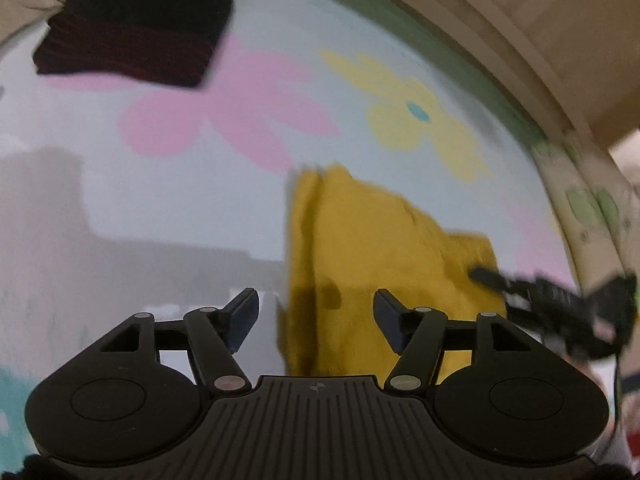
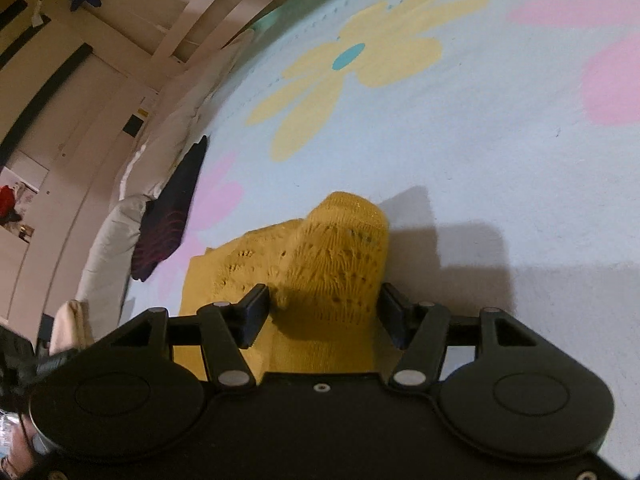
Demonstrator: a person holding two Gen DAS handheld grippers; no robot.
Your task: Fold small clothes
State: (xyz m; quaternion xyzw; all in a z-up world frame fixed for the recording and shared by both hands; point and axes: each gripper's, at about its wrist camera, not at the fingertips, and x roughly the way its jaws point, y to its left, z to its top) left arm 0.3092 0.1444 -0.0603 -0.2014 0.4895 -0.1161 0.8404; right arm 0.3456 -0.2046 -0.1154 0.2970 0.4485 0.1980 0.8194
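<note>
A mustard-yellow knitted garment (image 1: pixel 372 248) lies on the pale blue flowered bedspread (image 1: pixel 168 208). My left gripper (image 1: pixel 316 316) is open and empty, just above the garment's near left edge. In the right wrist view the same garment (image 2: pixel 332 256) lies bunched between the fingers of my right gripper (image 2: pixel 324 312), whose jaws stand wide apart and do not pinch it. The right gripper also shows in the left wrist view (image 1: pixel 552 300) at the garment's right edge.
A folded dark maroon garment (image 1: pixel 132 36) lies at the far left of the bed, also in the right wrist view (image 2: pixel 168 216). White pillows (image 2: pixel 108 248) line the bed edge. A wooden bed frame (image 1: pixel 532 40) runs along the far side.
</note>
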